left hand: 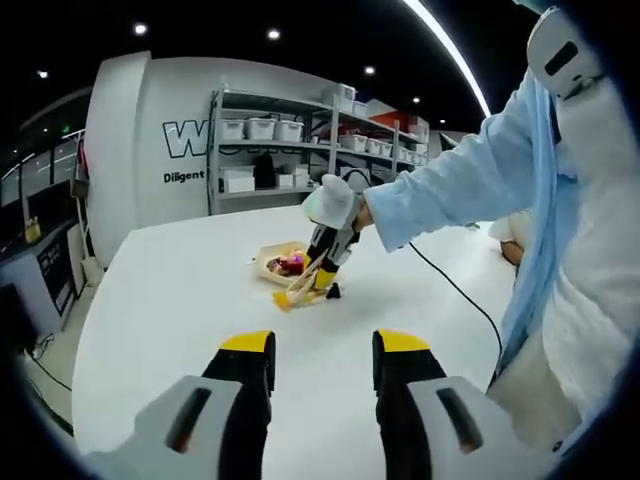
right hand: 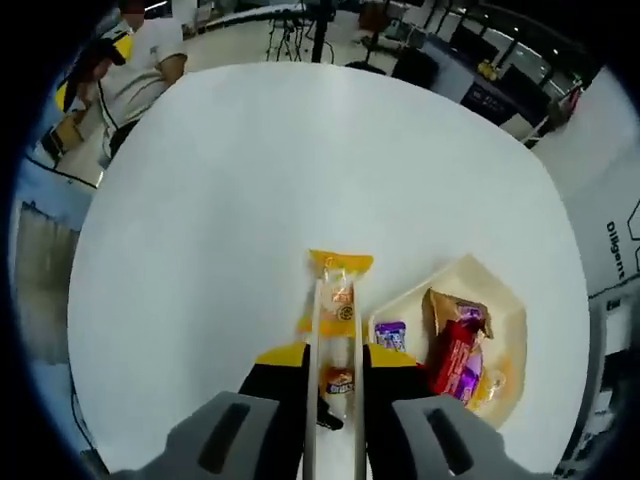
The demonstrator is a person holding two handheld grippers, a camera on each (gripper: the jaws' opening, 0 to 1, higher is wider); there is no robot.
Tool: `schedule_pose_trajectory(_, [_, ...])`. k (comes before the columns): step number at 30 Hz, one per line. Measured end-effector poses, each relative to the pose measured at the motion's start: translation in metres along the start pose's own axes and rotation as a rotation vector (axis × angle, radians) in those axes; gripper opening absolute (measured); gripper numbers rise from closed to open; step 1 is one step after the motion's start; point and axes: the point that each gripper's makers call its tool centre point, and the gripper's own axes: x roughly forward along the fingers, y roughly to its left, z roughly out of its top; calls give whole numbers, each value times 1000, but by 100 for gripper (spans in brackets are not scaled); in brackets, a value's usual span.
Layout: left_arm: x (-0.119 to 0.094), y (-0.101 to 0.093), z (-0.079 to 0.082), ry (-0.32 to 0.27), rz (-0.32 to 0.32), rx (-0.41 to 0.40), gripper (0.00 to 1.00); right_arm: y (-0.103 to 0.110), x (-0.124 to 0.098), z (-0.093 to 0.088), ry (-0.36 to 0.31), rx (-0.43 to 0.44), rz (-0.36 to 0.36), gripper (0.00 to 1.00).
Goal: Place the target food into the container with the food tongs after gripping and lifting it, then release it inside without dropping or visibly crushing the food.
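White tabletop (right hand: 250, 180) carries a cream container (right hand: 505, 330) holding a red snack packet (right hand: 452, 358) and a small purple one (right hand: 390, 334). Right gripper (right hand: 335, 375) fingers (right hand: 283, 380) press on pale food tongs (right hand: 335, 400); the tong arms run forward along a yellow wrapped snack (right hand: 338, 290) lying on the tabletop just beside the container. Whether the tongs lift the snack, cannot tell. Left gripper (left hand: 322, 372) hangs over bare tabletop well apart from the container, fingers (left hand: 245, 375) spread, nothing between them. Left gripper view: white-gloved hand (left hand: 332, 205) with light-blue sleeve (left hand: 450, 190) holds the right gripper above the container.
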Motion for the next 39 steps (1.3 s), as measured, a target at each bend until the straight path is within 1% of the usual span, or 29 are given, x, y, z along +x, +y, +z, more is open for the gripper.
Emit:
schedule_pose_trajectory(1, [0,0,0,1,1,1,37,1,-1,-2,-2,11,4,11])
schedule_pose_trajectory(2, [0,0,-1,0,2,-2,37,4,-3,-1,-19,31,16,11])
schedule_pose_trajectory(6, [1,-1,0,-3,-4,-2,37,9,-10,2,-55,62,24,11])
schedule_pose_trajectory(11, [6,-5,3,-8,-19,8,37,16,-17,-1,-73,71,25,11])
schedule_pose_trajectory(14, [9,-7,6,-10,-31,18,37,16,-27,0,-91,71,12,12])
schedule_pose_trajectory(15, [10,-8,7,-12,-36,20,37,16,-38,1,-100,83,16,12])
schedule_pose_trajectory(16, [11,-9,8,-13,-39,23,37,15,-40,2,-107,82,7,12])
schedule_pose_trajectory(17, [11,-9,8,-13,-42,25,37,12,-50,4,-115,86,-7,12])
schedule_pose_trajectory(19, [13,-10,10,-16,-50,29,37,9,-54,4,-122,95,-16,12])
schedule_pose_trajectory(20, [14,-11,11,-18,-55,32,37,3,-59,3,-131,97,-38,12])
schedule_pose_trajectory(21, [14,-11,11,-20,-57,33,37,1,-63,2,-131,106,-40,12])
schedule_pose_trajectory(23, [15,-12,12,-22,-63,37,36,-15,-71,-1,-138,123,-80,12])
schedule_pose_trajectory(24, [16,-12,13,-23,-65,38,36,-19,-74,-4,-136,142,-76,12])
schedule_pose_trajectory(26, [16,-13,14,-27,-67,41,37,-37,-83,-10,-139,168,-116,12])
schedule_pose_trajectory(27, [16,-13,14,-30,-68,40,36,-35,-87,-13,-138,186,-114,12])
schedule_pose_trajectory(28, [15,-13,14,-30,-68,41,36,-42,-91,-16,-141,192,-137,12])
schedule_pose_trajectory(29, [15,-14,14,-29,-68,42,36,-53,-90,-18,-138,201,-145,12])
schedule_pose_trajectory(31, [13,-14,13,-29,-66,40,36,-67,-91,-26,-133,223,-155,12])
schedule_pose_trajectory(32, [12,-14,12,-28,-65,39,36,-71,-92,-29,-128,229,-161,12])
schedule_pose_trajectory(33, [11,-13,12,-26,-63,40,36,-68,-92,-31,-123,240,-162,12])
schedule_pose_trajectory(35, [9,-13,10,-24,-60,38,36,-69,-92,-35,-114,241,-176,12])
schedule_pose_trajectory(36, [9,-13,9,-22,-58,36,36,-70,-90,-38,-110,241,-184,13])
schedule_pose_trajectory(37, [8,-12,9,-20,-56,35,36,-77,-89,-38,-118,220,-212,13])
schedule_pose_trajectory(38, [8,-12,8,-19,-54,35,36,-74,-86,-45,-91,247,-185,14])
schedule_pose_trajectory(39, [8,-13,8,-18,-54,33,36,-73,-86,-44,-104,243,-194,14])
